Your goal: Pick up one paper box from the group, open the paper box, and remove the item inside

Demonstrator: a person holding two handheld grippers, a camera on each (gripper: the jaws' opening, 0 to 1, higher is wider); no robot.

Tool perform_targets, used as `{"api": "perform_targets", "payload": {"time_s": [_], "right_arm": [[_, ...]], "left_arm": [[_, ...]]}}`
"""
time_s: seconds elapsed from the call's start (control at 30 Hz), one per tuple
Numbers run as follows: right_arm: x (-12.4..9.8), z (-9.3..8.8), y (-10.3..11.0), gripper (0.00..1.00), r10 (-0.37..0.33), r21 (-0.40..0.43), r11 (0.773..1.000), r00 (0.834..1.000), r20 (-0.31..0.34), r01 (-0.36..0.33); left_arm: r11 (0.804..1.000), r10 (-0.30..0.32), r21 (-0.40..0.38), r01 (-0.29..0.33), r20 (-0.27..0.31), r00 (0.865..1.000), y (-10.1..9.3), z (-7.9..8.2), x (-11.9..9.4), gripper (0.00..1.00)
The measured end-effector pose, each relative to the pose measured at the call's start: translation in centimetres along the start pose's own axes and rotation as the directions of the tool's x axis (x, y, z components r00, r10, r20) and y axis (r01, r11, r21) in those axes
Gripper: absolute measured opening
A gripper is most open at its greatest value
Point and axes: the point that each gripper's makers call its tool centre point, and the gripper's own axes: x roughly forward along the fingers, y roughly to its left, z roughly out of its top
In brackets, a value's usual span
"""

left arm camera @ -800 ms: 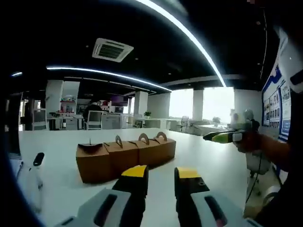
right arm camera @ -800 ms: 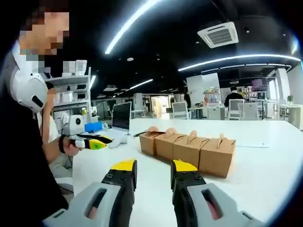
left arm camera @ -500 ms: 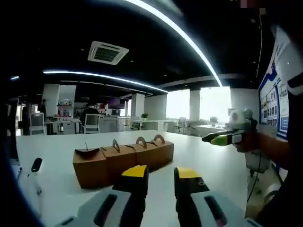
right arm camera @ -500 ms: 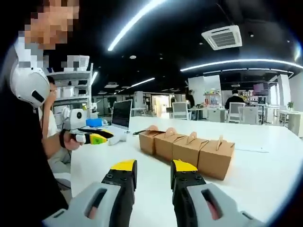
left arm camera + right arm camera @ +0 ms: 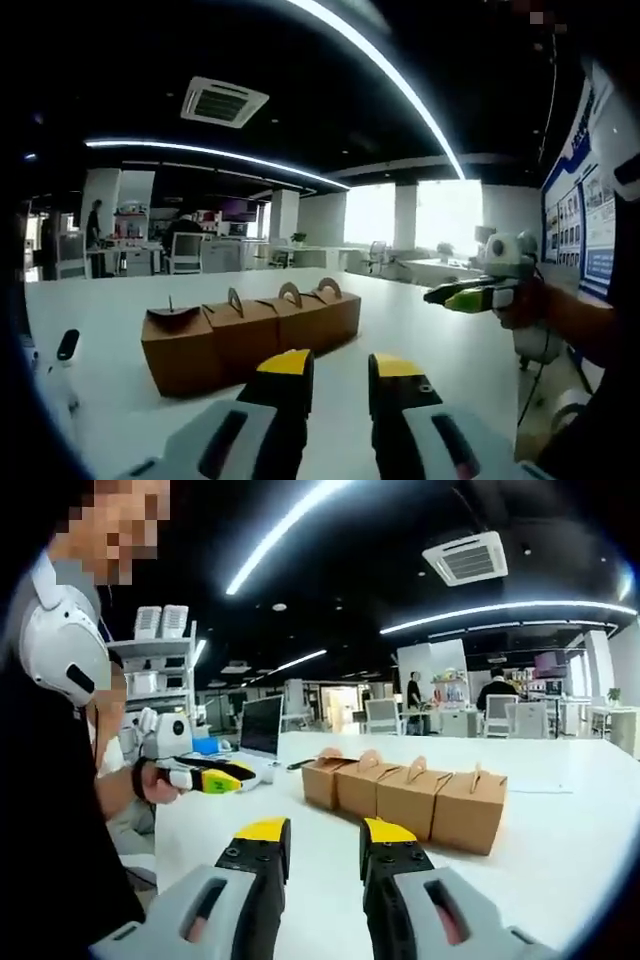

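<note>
White table (image 5: 560, 860) carries a row of 4 paper boxes (image 5: 250, 335), touching side to side, well ahead of both grippers; likely light, thin card, crushable; grip the arched top handle (image 5: 417, 769); left gripper (image 5: 335, 365) and right gripper (image 5: 325, 830) jaws spread, empty.

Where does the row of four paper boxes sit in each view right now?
Left gripper view: row of paper boxes left of center on the white table, above that hand-held gripper's jaws.
Right gripper view: row of paper boxes right of center.
Shared landmark: the square ceiling vent.
</note>
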Motion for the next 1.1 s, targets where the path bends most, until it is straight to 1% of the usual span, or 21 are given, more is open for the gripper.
{"api": "perform_targets", "payload": {"time_s": [0.13, 0.17, 0.23, 0.27, 0.33, 0.37, 0.4, 0.43, 0.53, 0.6, 0.7, 0.77, 0.93, 0.97, 1.03, 1.07, 1.1], "right_arm": [[-0.2, 0.2, -0.3, 0.29, -0.012, 0.001, 1.000, 1.000, 0.000, 0.012], [-0.2, 0.2, -0.4, 0.29, -0.014, 0.000, 1.000, 1.000, -0.004, 0.014], [-0.4, 0.2, -0.5, 0.29, -0.023, -0.011, 1.000, 1.000, -0.012, 0.023], [-0.4, 0.1, -0.7, 0.29, -0.031, -0.018, 0.999, 0.999, -0.017, 0.031], [-0.5, 0.1, -0.9, 0.29, -0.046, -0.018, 0.999, 0.999, -0.021, 0.045], [-0.6, 0.1, -1.3, 0.29, -0.063, 0.005, 0.998, 0.998, -0.018, 0.063], [-0.6, 0.1, -1.5, 0.29, -0.072, 0.018, 0.997, 0.997, -0.016, 0.072], [-0.6, 0.3, -1.6, 0.29, -0.077, 0.025, 0.997, 0.997, -0.011, 0.078], [-0.5, 0.9, -2.1, 0.28, -0.101, 0.027, 0.995, 0.995, 0.008, 0.101], [-0.4, 1.1, -2.3, 0.27, -0.115, 0.023, 0.993, 0.993, 0.009, 0.115], [-0.3, 1.2, -2.8, 0.27, -0.138, -0.016, 0.990, 0.990, -0.004, 0.138], [-0.2, 1.4, -3.5, 0.27, -0.155, -0.020, 0.988, 0.988, -0.002, 0.154], [0.2, 2.0, -5.0, 0.27, -0.204, -0.006, 0.979, 0.979, 0.016, 0.205], [0.3, 2.0, -5.1, 0.26, -0.206, -0.005, 0.978, 0.978, 0.017, 0.207], [0.4, 2.0, -5.1, 0.26, -0.208, -0.004, 0.978, 0.978, 0.017, 0.208], [1.2, 1.9, -6.0, 0.26, -0.232, 0.003, 0.973, 0.973, 0.004, 0.232], [1.7, 1.8, -6.4, 0.25, -0.242, 0.000, 0.970, 0.970, -0.003, 0.242]], "left_arm": [[1.000, 0.007, 0.016, -0.007, 0.009, 1.000, 0.1, 0.1, -0.2, 0.25], [0.999, 0.008, 0.038, -0.008, 0.007, 1.000, 0.1, 0.1, -0.4, 0.25], [0.990, -0.008, 0.140, 0.009, -0.007, 1.000, -0.2, -0.1, -0.7, 0.24], [0.987, -0.003, 0.158, 0.004, -0.006, 1.000, -0.2, -0.1, -0.8, 0.25], [0.989, 0.015, 0.150, -0.015, 0.004, 1.000, -0.1, 0.0, -0.8, 0.30], [0.991, 0.031, 0.129, -0.033, 0.013, 0.999, 0.2, 0.1, -0.8, 0.35], [0.996, 0.061, 0.070, -0.062, 0.014, 0.998, 0.7, 0.2, -0.8, 0.39], [0.998, 0.047, 0.040, -0.047, 0.012, 0.999, 0.6, 0.2, -0.7, 0.39], [0.998, 0.041, 0.050, -0.041, 0.007, 0.999, 0.7, 0.4, -0.5, 0.32], [0.997, 0.041, 0.059, -0.041, 0.009, 0.999, 0.8, 0.5, -0.5, 0.32], [0.998, 0.024, 0.062, -0.025, 0.013, 1.000, 0.7, 0.6, -0.3, 0.30], [0.998, 0.017, 0.063, -0.017, 0.004, 1.000, 0.7, 0.3, -0.2, 0.28], [0.997, 0.028, 0.078, -0.026, -0.019, 0.999, 1.1, -0.8, -0.4, 0.28], [0.997, 0.026, 0.079, -0.025, -0.019, 0.999, 1.1, -0.9, -0.4, 0.28], [0.997, 0.016, 0.079, -0.012, -0.045, 0.999, 1.0, -1.7, -0.5, 0.28], [0.997, 0.015, 0.081, -0.011, -0.050, 0.999, 0.9, -1.9, -0.5, 0.28], [0.997, 0.013, 0.081, -0.009, -0.053, 0.998, 0.9, -2.1, -0.5, 0.28]]}}
